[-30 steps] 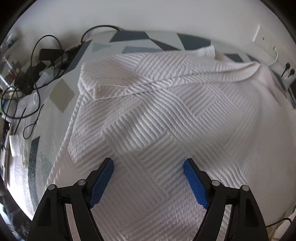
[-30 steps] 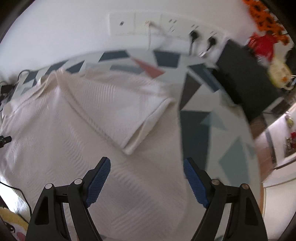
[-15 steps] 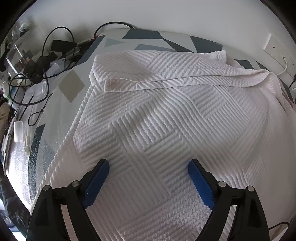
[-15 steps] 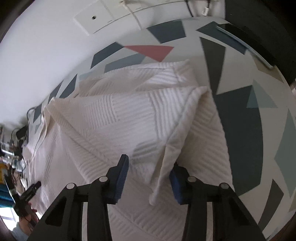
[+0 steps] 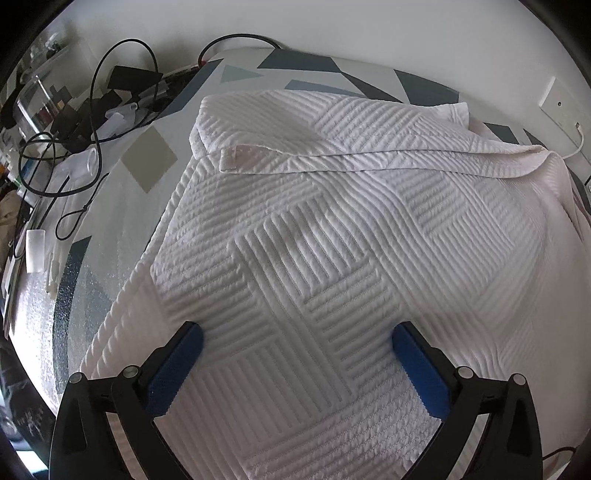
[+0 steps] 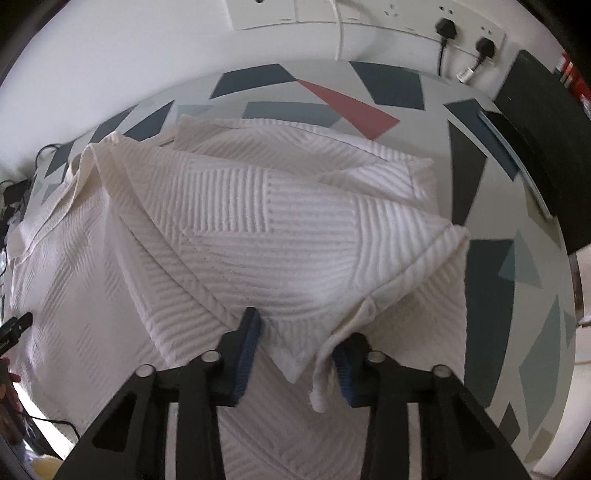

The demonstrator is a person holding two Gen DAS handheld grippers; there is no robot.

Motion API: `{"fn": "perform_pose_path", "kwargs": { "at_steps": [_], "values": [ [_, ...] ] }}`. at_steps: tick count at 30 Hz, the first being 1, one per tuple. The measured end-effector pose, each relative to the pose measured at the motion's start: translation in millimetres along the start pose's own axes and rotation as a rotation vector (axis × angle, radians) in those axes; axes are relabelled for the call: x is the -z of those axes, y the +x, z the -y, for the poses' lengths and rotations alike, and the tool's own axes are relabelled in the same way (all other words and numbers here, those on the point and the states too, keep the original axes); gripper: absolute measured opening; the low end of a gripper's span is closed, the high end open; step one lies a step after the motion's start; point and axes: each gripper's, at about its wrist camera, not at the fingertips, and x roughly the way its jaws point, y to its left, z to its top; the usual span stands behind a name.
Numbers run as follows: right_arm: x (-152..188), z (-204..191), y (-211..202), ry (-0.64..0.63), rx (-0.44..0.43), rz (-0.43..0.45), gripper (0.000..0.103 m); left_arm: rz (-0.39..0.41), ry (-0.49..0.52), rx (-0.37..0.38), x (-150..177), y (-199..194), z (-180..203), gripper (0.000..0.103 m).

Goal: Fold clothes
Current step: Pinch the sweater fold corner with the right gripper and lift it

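Right gripper (image 6: 295,332): pad faces buried in bunched corner of white cloth (image 6: 258,240); whether pads actually pinched it could not be told. Cloth's near edge ran out of bottom of both views. Tabletop (image 5: 147,158) under cloth hidden. Clutter of cables (image 5: 74,122) at far left too small and warped to identify. Left gripper (image 5: 295,347) seen in right view only as dark tip at left edge.

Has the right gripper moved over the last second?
Yes. The right gripper went forward toward the wall sockets, which have slid to the top of its view, and its jaws have narrowed around the blanket's folded corner.
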Motion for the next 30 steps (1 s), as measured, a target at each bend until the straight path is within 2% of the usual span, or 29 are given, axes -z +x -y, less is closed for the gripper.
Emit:
{"fn": "perform_pose_path", "kwargs": {
  "at_steps": [2,5,10,13,16,18,21,22,25,26,28,30],
  "values": [
    [-10.6,-0.8,-2.2,-0.044,-0.053,-0.010,0.009,-0.004,0.005,-0.001,1.6,-1.8,3.7,0.103],
    [-34.5,16.2,-14.3,0.005,-0.157,0.047,0.007,-0.013,0.013,0.000,1.3,-2.6,7.2,0.103],
    [-84.7,74.8,-25.9,0.257,-0.193,0.184,0.007,-0.019,0.006,0.000,3.6,-5.4,5.6,0.103],
    [-109.3,107.5,-11.0,0.446,-0.216,0.213,0.008,-0.023,-0.002,0.001,4.1,-5.1,3.8,0.103],
    [-120.2,123.8,-0.8,0.535,-0.226,0.208,0.020,-0.025,-0.009,0.003,2.7,-4.0,1.6,0.103],
    [-124.6,125.3,0.5,0.553,-0.231,0.225,0.042,-0.029,-0.015,0.006,0.3,-2.4,-1.1,0.103],
    [-124.0,124.3,-2.5,0.601,-0.311,0.289,0.057,-0.050,-0.022,0.016,-2.5,-2.6,-2.3,0.103],
    [-123.2,125.4,-2.2,0.632,-0.331,0.296,0.058,-0.057,-0.027,0.022,-3.6,-3.1,-2.9,0.103],
    [-113.8,140.1,-2.4,0.788,-0.414,0.272,0.058,-0.054,-0.057,0.048,-8.9,-8.2,-7.2,0.103],
    [-111.6,141.5,-1.7,0.817,-0.404,0.238,0.058,-0.041,-0.066,0.051,-13.1,-10.7,-9.9,0.103],
    [-109.3,142.4,1.2,0.867,-0.369,0.162,0.058,-0.013,-0.069,0.049,-20.5,-19.3,-10.7,0.103],
    [-118.1,128.4,-5.1,0.736,-0.229,0.087,0.059,0.000,-0.052,0.052,-28.7,-22.6,-8.8,0.103]
  ]
}}
